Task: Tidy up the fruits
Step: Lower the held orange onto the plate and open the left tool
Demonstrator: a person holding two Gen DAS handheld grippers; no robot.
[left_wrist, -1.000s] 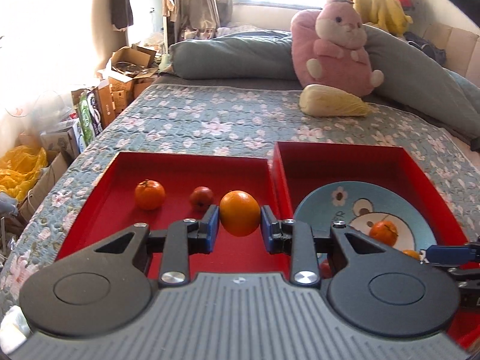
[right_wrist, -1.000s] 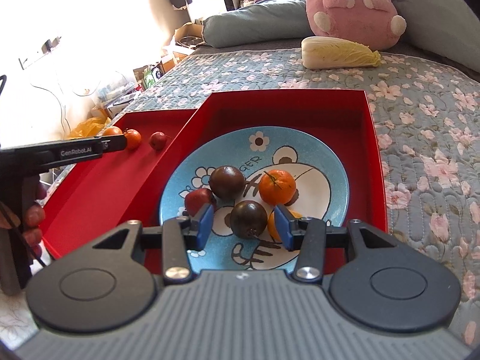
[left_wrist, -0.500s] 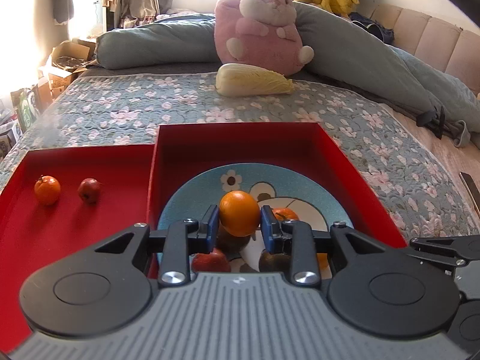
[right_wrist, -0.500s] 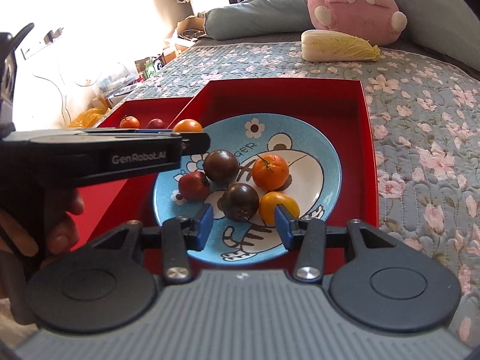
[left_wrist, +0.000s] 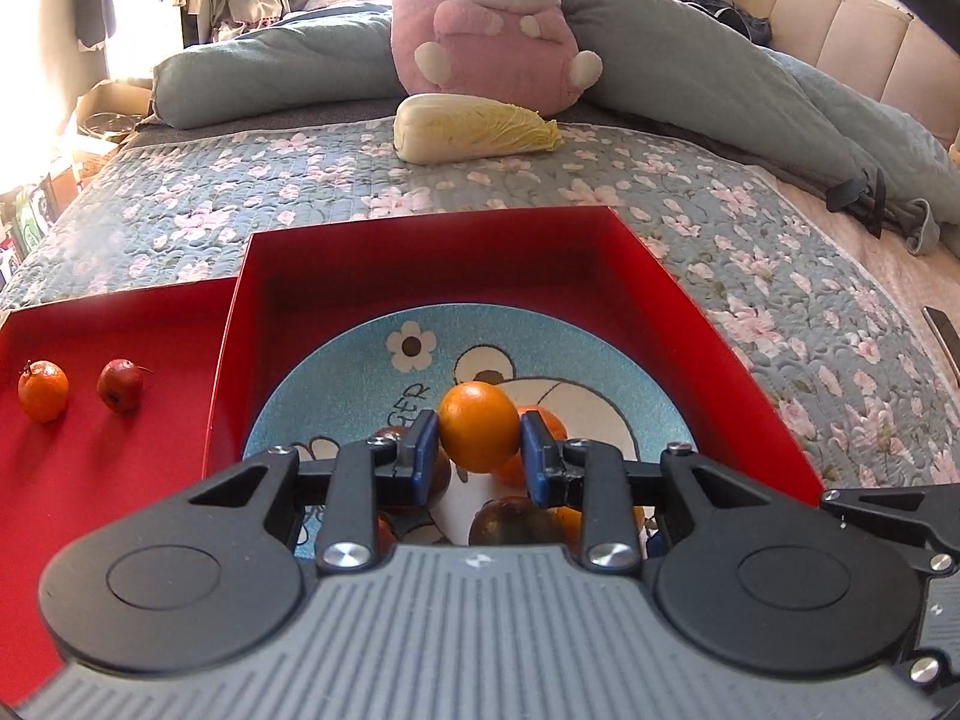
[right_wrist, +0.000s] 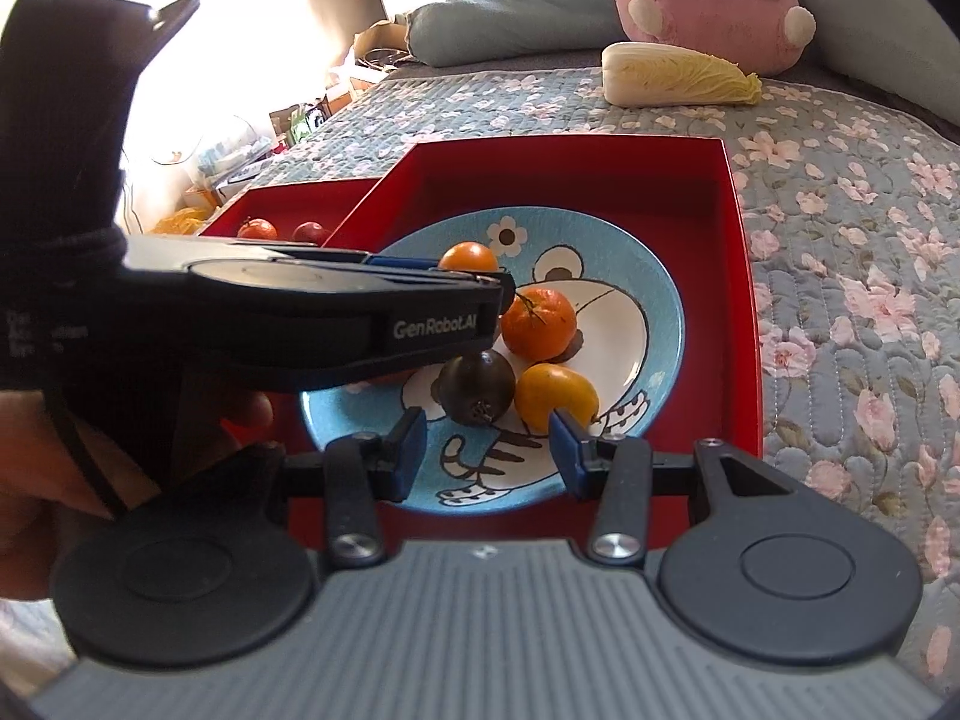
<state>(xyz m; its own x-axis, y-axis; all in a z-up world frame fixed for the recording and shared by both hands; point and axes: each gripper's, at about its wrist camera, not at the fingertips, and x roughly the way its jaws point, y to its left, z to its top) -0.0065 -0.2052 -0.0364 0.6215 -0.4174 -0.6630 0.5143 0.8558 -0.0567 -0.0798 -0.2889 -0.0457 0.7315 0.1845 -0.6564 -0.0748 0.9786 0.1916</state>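
A blue cartoon-bear plate (right_wrist: pixel 654 300) is seen lying inside the deeper of two red trays (right_wrist: pixel 741 276) on a bed covered by a floral quilt (left_wrist: pixel 300 192). An orange fruit (left_wrist: pixel 478 434) is gripped between the blue pads of the left hand-held gripper (left_wrist: pixel 480 450), which is clenched on it and held above the plate, over the fruits already lying there. In the right wrist view the same hand-held gripper is shown from the side, reaching across the plate from the left, with a hand (right_wrist: pixel 120 432) wrapped around its handle.

On the plate, a tangerine with a stem (right_wrist: pixel 538 324) is seen near the middle, a dark tomato-like fruit (right_wrist: pixel 477 387) just in front of it, and a yellow-orange fruit (right_wrist: pixel 555 397) to the right of the dark one, touching or nearly touching it. The right hand-held gripper (right_wrist: pixel 487 450) is held released at the near rim of the plate, with nothing pressed between its pads.

To the left of the plate, in the shallower red tray (left_wrist: pixel 90 480), a small orange fruit (left_wrist: pixel 42 390) and a small red fruit (left_wrist: pixel 120 384) are set side by side, apart from each other. Beyond the plate, a napa cabbage (left_wrist: pixel 474 135) is laid on the quilt in front of a pink plush toy (left_wrist: pixel 492 24).
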